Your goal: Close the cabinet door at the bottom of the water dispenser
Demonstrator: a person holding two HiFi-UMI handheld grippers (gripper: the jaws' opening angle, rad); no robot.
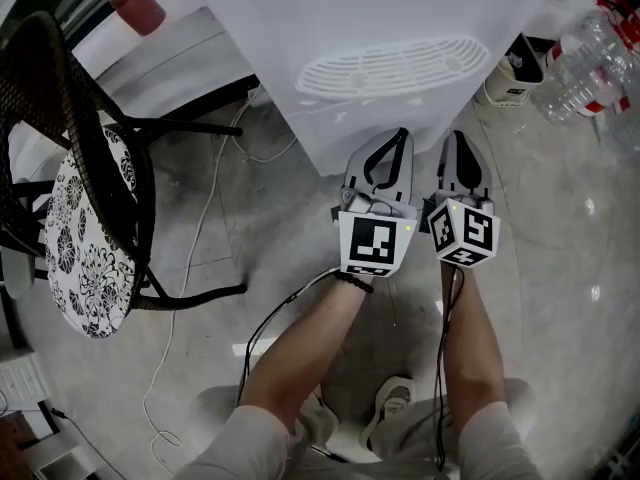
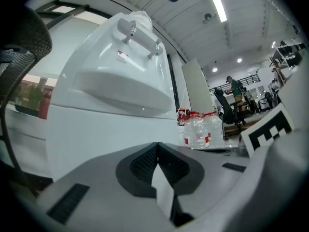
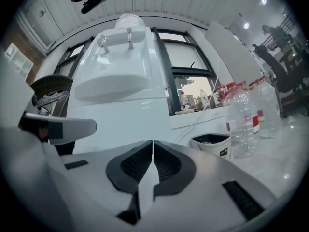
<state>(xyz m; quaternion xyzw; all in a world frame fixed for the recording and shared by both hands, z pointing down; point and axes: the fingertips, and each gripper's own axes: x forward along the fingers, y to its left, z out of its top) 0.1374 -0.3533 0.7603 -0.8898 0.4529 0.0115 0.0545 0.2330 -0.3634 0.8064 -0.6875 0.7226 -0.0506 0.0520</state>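
The white water dispenser stands right ahead of me, its drip tray grille near the top of the head view. Its lower front panel is a flat white face; no door seam or handle is clear to me. My left gripper and right gripper sit side by side, both pointing at that panel, tips close to its base. Both are shut with nothing between the pads. In the left gripper view the dispenser rises above the jaws, taps on top. The right gripper view shows the same dispenser.
A black wicker chair with a patterned cushion stands on the left. Cables trail over the grey floor. Clear water bottles and a small white bin lie at the right of the dispenser. The person's knees and shoes show below.
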